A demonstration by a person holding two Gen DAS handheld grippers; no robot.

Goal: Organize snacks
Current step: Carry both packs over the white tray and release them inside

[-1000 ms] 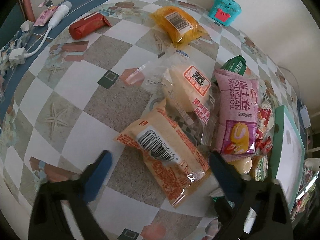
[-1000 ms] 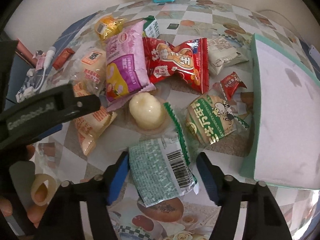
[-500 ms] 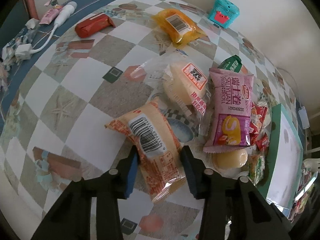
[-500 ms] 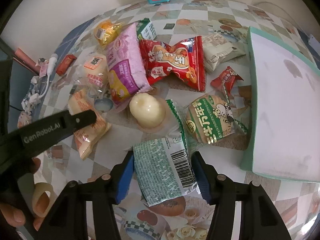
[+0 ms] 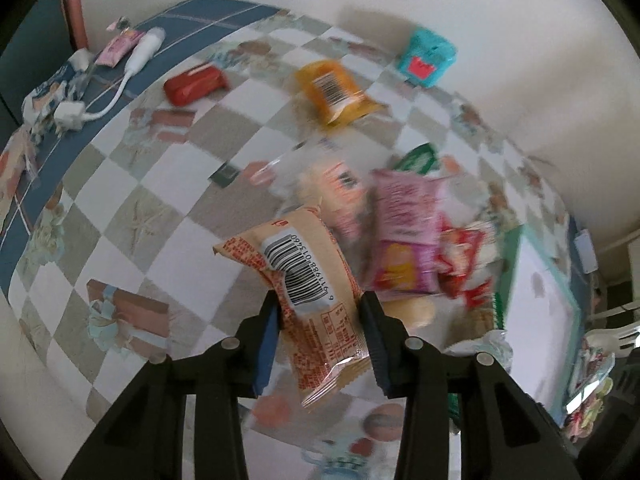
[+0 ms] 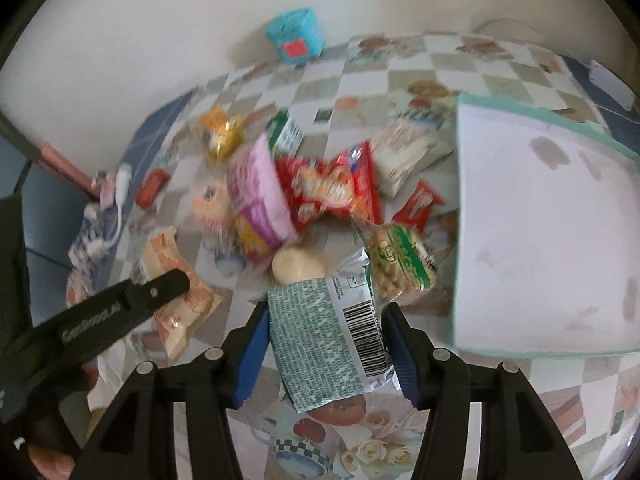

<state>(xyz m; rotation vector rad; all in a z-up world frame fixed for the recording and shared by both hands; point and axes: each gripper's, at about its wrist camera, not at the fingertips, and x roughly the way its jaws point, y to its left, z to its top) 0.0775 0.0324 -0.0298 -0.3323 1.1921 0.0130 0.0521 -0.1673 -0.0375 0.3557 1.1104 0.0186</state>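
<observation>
Left gripper (image 5: 320, 334) clamped on the crinkly orange-and-cream plastic snack packet with the barcode (image 5: 304, 280), held above the checkered tablecloth (image 5: 132, 200); grip sits on slick, puffy film, so could squirt out and drop back onto the pile. Right gripper (image 6: 326, 350) likewise pinching the flat green-patterned foil snack pouch (image 6: 320, 332), just beside the mint-rimmed white box (image 6: 540, 240). With 2 packets carried at once, could easily clip each other or miss the box.

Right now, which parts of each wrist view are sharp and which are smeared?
Left wrist view: the orange packet in the left hand-held gripper is sharp, the pile behind it, including the pink packet, motion-blurred. Right wrist view: the green packet in the right hand-held gripper is crisp, the table smeared, edges fisheye-bent.
</observation>
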